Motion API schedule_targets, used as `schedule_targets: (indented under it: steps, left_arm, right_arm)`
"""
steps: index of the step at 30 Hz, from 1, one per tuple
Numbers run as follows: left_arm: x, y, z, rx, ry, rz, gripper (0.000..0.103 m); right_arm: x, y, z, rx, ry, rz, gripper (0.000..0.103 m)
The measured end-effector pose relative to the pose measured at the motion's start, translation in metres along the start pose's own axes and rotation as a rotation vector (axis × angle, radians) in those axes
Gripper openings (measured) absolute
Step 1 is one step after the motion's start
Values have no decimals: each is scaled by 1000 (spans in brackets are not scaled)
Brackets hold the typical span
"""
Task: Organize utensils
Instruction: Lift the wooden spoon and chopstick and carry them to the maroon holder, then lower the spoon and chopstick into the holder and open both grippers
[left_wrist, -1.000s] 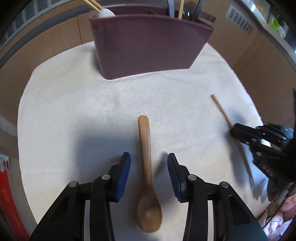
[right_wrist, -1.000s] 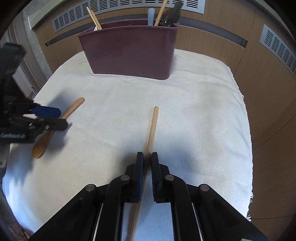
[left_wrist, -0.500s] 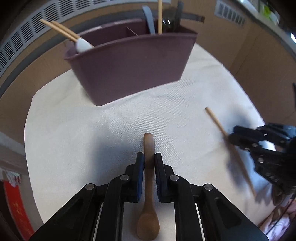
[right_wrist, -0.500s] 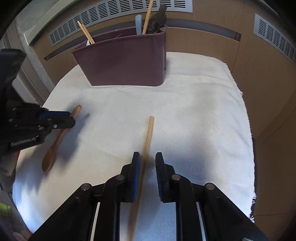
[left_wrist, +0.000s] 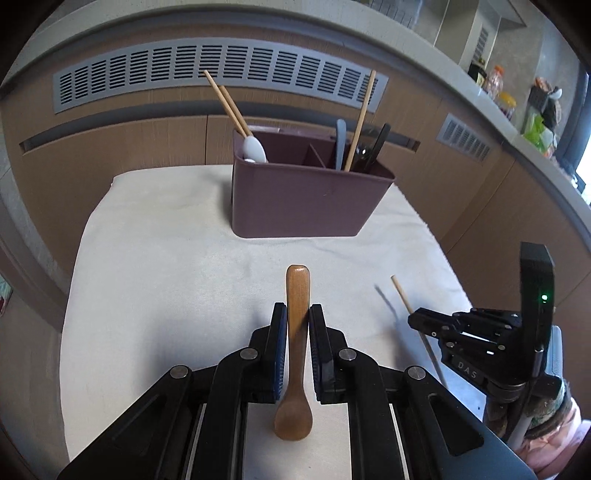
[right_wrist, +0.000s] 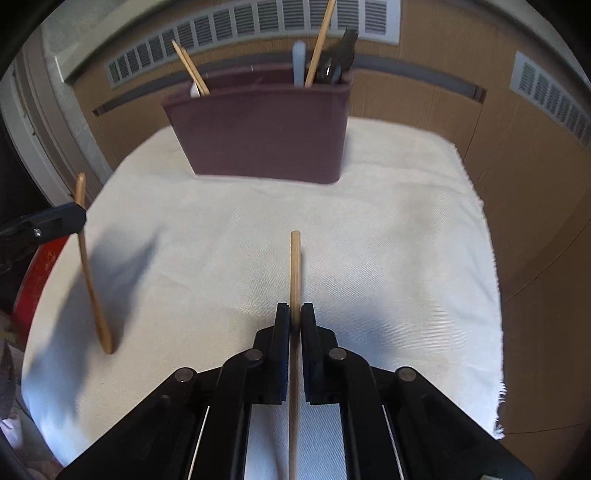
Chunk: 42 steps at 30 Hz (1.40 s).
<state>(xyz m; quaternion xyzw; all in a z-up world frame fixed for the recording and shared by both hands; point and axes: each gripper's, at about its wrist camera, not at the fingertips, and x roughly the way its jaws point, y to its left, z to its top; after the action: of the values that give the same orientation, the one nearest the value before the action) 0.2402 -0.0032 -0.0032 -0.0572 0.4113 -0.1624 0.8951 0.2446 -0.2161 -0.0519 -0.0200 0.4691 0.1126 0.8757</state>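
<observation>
While the left gripper (left_wrist: 297, 325) pinches a wooden spoon (left_wrist: 295, 354) by its handle, bowl hanging low over the white cloth (left_wrist: 155, 280), the maroon caddy (left_wrist: 306, 199) waits at the cloth's far edge. In this left wrist view the caddy holds two chopsticks (left_wrist: 228, 105) and a white spoon (left_wrist: 254, 149) in its left compartment, a third chopstick, a grey handle and dark utensils in its right. Carrying the spoon well likely means keeping the grip firm, clearing the rim, then lowering it beside the white spoon.

From the right wrist view, the right gripper (right_wrist: 294, 325) is pressed together on one loose chopstick (right_wrist: 295, 266), its tip pointing toward the caddy (right_wrist: 266, 136). That stick probably belongs with the two leaning at left; a steep, steady entry would avoid knocking them. Count off the cloth: one spoon, one chopstick, one per gripper.
</observation>
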Motion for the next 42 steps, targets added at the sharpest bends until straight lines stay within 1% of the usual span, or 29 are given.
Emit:
schedule_targets:
  steps: [4, 7, 11, 15, 17, 19, 21, 24, 28, 30, 33, 36, 39, 42]
  left_arm:
    - [-12, -8, -4, -8, -32, -25, 12]
    - [-24, -16, -5, 4, -57, -32, 12]
    - [-43, -28, -3, 31, -99, -30, 12]
    - [-65, -41, -1, 71, -150, -30, 12]
    - [-73, -45, 5, 80, -170, -32, 12]
    - [-84, -51, 20, 90, -203, -32, 12]
    - [-98, -56, 41, 103, -256, -29, 12]
    - [-118, -66, 77, 131, -336, -36, 12]
    - [-139, -74, 131, 162, -446, -5, 12]
    - [-143, -75, 154, 164, -487, 0, 12]
    - [-138, -72, 179, 168, -519, 9, 12]
    - [-124, -65, 196, 163, -510, 12, 12]
    - [-100, -55, 207, 156, -481, 17, 12]
    - [-73, -45, 210, 138, -444, 20, 12]
  right_arm:
    - [-35, -1, -2, 4, -82, 10, 6]
    - [-56, -2, -2, 12, -125, 25, 6]
    - [-82, -1, -1, 17, -185, 32, 6]
    - [-111, 1, 3, 7, -274, 37, 6]
    - [-127, 4, 9, -3, -323, 41, 6]
    - [-145, 8, 22, -19, -380, 26, 6]
    - [-163, 9, 41, -34, -442, 7, 6]
    - [-197, 9, 85, -52, -551, -24, 6]
    - [-234, 10, 137, -78, -669, -69, 6]
    - [-244, 8, 159, -75, -707, -74, 6]
    - [-250, 8, 183, -74, -750, -80, 6]
    - [-241, 8, 202, -72, -763, -74, 6]
    - [-220, 11, 215, -81, -740, -72, 6]
    - [-188, 9, 225, -76, -689, -68, 6]
